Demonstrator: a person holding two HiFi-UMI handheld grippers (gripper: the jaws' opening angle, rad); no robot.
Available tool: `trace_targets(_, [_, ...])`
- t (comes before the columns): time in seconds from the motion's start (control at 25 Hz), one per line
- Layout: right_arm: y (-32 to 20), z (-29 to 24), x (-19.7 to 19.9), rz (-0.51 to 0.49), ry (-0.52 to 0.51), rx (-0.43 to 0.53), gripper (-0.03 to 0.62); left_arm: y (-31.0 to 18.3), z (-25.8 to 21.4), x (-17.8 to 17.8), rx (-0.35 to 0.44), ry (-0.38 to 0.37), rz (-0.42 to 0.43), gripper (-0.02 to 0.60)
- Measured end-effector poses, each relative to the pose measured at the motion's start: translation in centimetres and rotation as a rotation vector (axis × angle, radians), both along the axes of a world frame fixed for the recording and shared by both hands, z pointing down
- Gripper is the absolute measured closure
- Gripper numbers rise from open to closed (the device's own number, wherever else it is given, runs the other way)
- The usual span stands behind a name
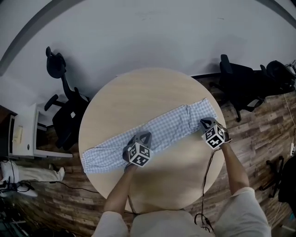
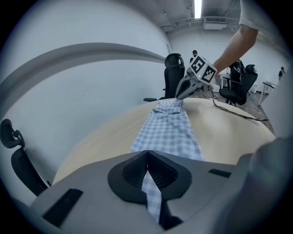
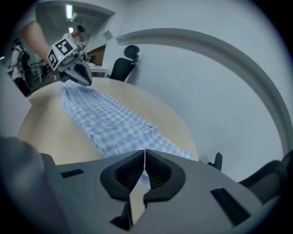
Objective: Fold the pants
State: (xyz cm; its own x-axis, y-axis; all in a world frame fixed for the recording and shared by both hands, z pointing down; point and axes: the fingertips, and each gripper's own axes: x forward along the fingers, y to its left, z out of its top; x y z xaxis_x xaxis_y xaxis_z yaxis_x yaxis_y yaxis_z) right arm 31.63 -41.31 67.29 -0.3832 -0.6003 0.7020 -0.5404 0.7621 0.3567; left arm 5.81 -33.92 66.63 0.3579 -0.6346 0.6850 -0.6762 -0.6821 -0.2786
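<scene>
Left tool (image 1: pixel 143 135) is clamped on the pants (image 1: pixel 169 126) mid-length, right tool (image 1: pixel 206 123) on their end edge — grab step, I reckon. Next up: lift both together and fold across the surface (image 1: pixel 138 92).

bright even indoor light, ceiling strip lamp (image 2: pixel 198 8) overhead, shadows soft. heavy fisheye, dark vignette at edges. pants (image 3: pixel 110 121) checks motion-smeared in right gripper view.

Pants (image 1: pixel 157 132) — pale blue-and-white check. Table (image 1: pixel 152 88) light beige wood; floor (image 1: pixel 259 139) brown planks. Chairs (image 1: pixel 67 115) black, wall (image 1: pixel 138 32) pale grey-white. Left gripper (image 1: pixel 141 136) and right gripper (image 1: pixel 206 122) grey — cubes (image 1: pixel 138 155) white with black square markers.
</scene>
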Motion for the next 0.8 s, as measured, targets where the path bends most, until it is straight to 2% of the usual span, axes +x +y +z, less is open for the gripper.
trace_targets(0.16, [2.0,1.7,-1.9,-0.109,0.059,-0.008,0.562,1.5,0.8,1.8,-0.026,0.032,-0.003,0.551])
trace_targets(0.36, [2.7,2.6,-2.9,-0.224,0.188,0.042,0.56,1.1,1.1,3.6,-0.037,0.043,0.02,0.551])
trace_targets(0.44, [2.8,3.0,-3.2,-0.24,0.192,0.028,0.534,0.9,1.1,4.1,-0.04,0.049,0.023,0.551])
trace_targets(0.48, [2.8,3.2,-3.2,-0.246,0.2,0.022,0.489,0.8,1.2,4.4,-0.042,0.05,0.028,0.551])
trace_targets(0.52, [2.7,3.5,-3.3,-0.254,0.214,0.021,0.479,0.8,1.2,4.6,-0.044,0.048,0.033,0.551])
trace_targets(0.6, [2.3,3.8,-3.4,-0.271,0.248,0.038,0.488,0.8,1.3,4.8,-0.047,0.044,0.042,0.551])
trace_targets(0.64, [1.9,3.7,-3.4,-0.278,0.262,0.052,0.538,0.7,1.4,4.8,-0.048,0.041,0.045,0.551])
trace_targets(0.68, [1.5,3.5,-3.4,-0.285,0.269,0.064,0.553,0.6,1.4,4.8,-0.049,0.038,0.046,0.551])
trace_targets(0.8, [0.1,2.3,-3.4,-0.272,0.251,0.081,0.562,0.2,1.5,4.4,-0.047,0.034,0.043,0.551])
